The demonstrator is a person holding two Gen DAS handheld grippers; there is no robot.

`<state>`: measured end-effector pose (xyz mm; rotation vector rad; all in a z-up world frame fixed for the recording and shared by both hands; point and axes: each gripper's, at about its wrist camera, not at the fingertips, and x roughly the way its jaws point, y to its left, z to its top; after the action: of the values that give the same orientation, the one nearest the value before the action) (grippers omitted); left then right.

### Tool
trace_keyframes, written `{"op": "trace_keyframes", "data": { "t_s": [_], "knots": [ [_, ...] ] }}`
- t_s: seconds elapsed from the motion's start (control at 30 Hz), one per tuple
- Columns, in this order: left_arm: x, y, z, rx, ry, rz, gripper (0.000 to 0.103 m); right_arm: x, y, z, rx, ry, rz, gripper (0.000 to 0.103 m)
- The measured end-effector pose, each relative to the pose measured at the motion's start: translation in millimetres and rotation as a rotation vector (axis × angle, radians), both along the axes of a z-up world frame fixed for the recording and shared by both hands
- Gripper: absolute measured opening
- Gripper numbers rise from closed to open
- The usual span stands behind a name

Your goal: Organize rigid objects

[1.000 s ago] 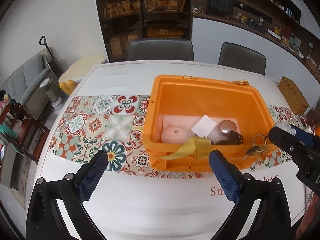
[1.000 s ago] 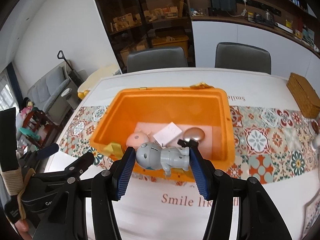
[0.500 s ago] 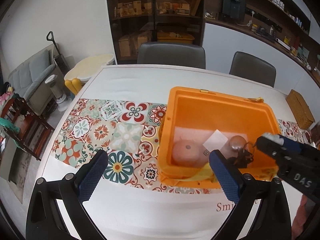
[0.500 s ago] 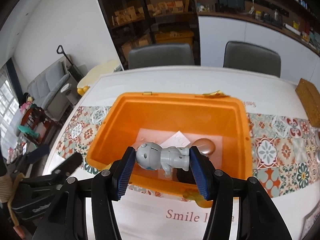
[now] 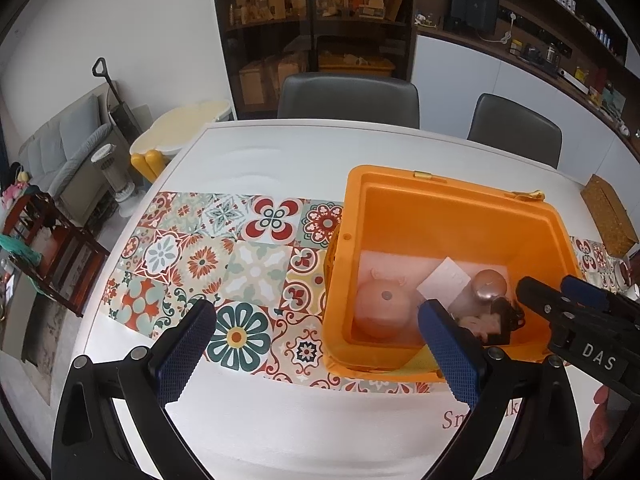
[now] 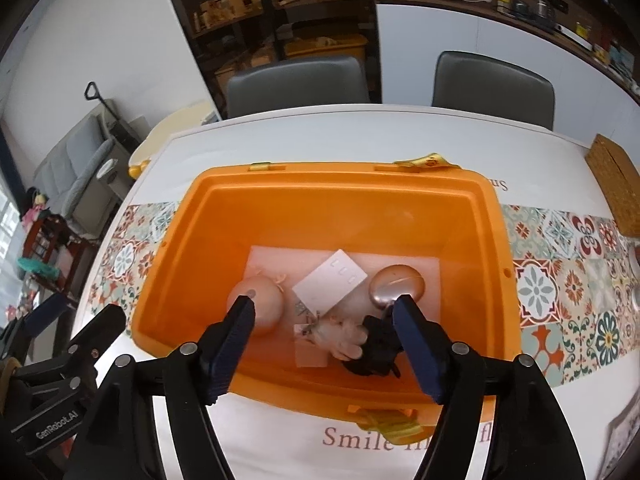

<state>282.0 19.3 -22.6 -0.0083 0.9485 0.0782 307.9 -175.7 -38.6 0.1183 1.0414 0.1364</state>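
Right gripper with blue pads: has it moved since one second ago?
Yes. The right gripper has advanced over the orange plastic bin, whose near rim now lies beneath its open, empty fingers.

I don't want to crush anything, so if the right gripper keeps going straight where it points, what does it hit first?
The right gripper, jaws open and empty, points down into the orange bin. Straight ahead it would probably meet the pale crumpled item beside the black object, though depth is hard to judge.

Printed table lettering (image 6: 372, 440) behind hand-held gripper (image 6: 324, 344)
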Motion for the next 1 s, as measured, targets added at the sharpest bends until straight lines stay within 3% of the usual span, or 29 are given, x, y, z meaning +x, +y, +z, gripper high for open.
{"op": "trace_keyframes", "data": {
  "t_s": [0.27,0.57,1.0],
  "knots": [
    [-13.8,-5.7,4.5,-0.002,-0.006,-0.037,0.103,-25.8,-14.4,13.3,-0.022,-0.017,-0.074,0.086],
    [-43.0,-14.1,15.6,0.02,-0.025,-0.072,0.103,-70.2,-22.0,41.3,-0.079,-0.066,-0.106,0.092],
    [-86.3,-22.6,28.3,0.07,-0.035,-0.108,0.103,-124.3,-32.0,53.5,-0.079,-0.06,-0.142,0.093]
  ]
}}
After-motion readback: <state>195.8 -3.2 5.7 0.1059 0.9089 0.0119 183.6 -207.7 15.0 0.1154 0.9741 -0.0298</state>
